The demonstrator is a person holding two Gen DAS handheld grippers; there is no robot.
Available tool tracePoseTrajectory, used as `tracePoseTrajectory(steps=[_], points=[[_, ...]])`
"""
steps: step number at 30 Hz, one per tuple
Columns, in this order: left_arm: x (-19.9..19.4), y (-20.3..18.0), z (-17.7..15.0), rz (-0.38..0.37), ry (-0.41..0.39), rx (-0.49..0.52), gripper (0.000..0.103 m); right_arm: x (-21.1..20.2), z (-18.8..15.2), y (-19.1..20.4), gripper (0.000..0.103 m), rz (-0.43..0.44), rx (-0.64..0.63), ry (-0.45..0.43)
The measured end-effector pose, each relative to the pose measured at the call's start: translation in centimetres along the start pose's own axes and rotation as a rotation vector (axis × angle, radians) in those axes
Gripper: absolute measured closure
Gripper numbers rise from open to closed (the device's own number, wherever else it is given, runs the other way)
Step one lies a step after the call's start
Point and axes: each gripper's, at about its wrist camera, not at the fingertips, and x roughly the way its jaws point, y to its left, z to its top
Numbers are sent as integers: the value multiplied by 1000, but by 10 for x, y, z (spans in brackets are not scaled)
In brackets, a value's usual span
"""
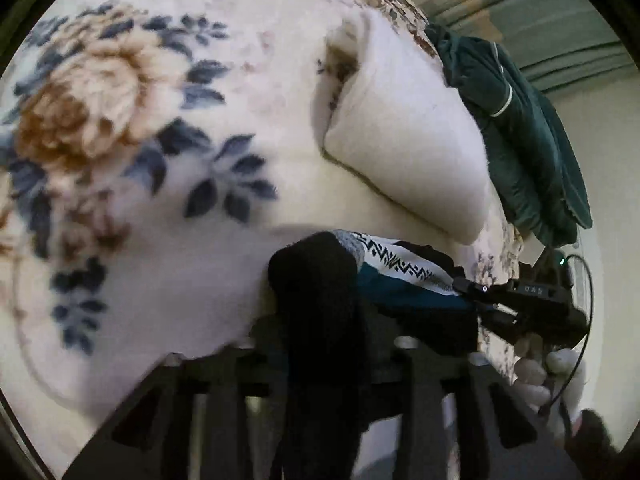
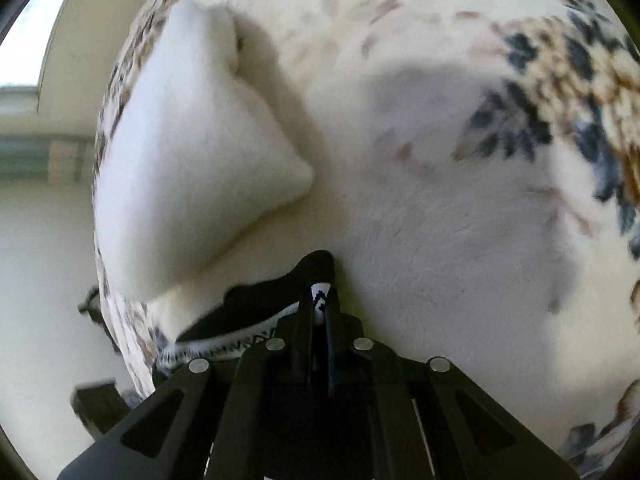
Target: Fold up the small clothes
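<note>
The black, teal and white zigzag-patterned knitted sock [image 1: 400, 276] lies stretched near the edge of the cream fleece bed blanket printed with brown and blue flowers [image 1: 168, 184], just beside a plain white pillow [image 1: 408, 132]. The left tongs [image 1: 320, 320] are clamped on its black end. The right tongs [image 2: 320, 304] are clamped on its other end. A dark green garment [image 1: 528, 160] lies past the pillow.

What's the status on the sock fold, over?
Left hand-held gripper shut on sock. Right hand-held gripper shut on other end. Sock stretched over floral blanket. White pillow beyond, clear.
</note>
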Motion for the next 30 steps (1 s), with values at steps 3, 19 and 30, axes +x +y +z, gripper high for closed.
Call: tracePoseTrajectory(steps=[3,19,30], points=[[-21,2,3,-31,-68,-2,36,-18,-15,-14,52,36,60,-1],[26,7,19,73,15,93,87,4,-50,-12,97,-34,98,-30],[-82,4,-104,19,27,25,44,-35,-114,-13,50,63,22,86]])
